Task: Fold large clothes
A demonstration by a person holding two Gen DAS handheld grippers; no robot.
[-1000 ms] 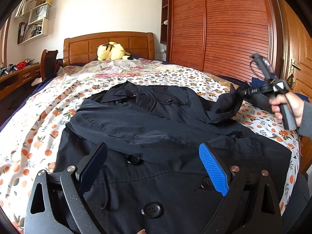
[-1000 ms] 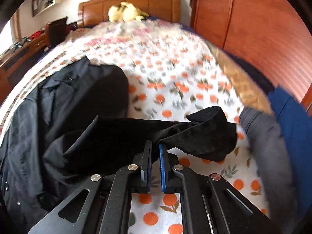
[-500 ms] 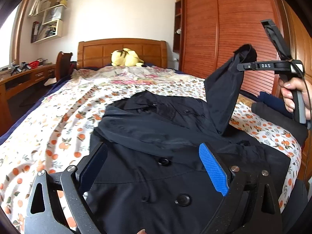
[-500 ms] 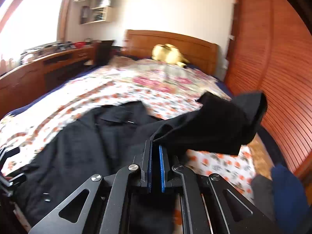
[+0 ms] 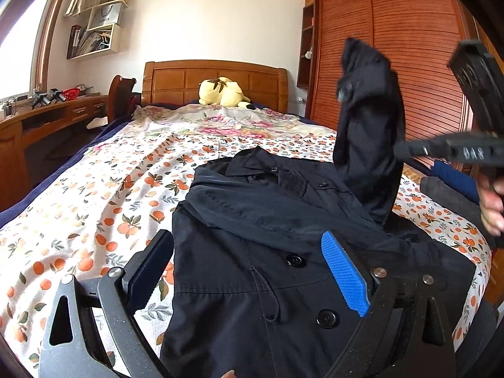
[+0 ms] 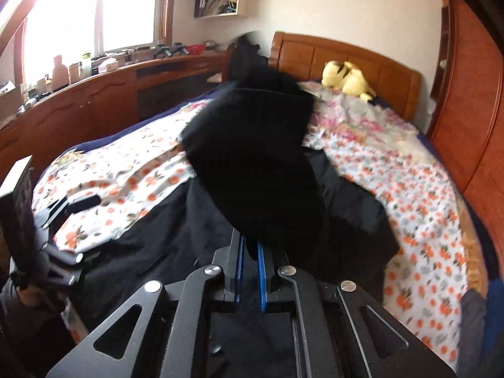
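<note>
My right claw (image 6: 249, 271) pinches the coat (image 5: 267, 252) sleeve (image 5: 368, 145), lifted at two o'clock so it can fold across; left claw (image 5: 249, 274) hovers spread, empty.

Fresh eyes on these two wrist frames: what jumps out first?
The black sleeve stands out first: the right gripper is shut on it and holds it high above the coat, near the wooden wardrobe. The coat lies buttoned-side up on the orange-print bedspread, with the left gripper open over its lower part. A yellow plush toy sits at the headboard.
</note>
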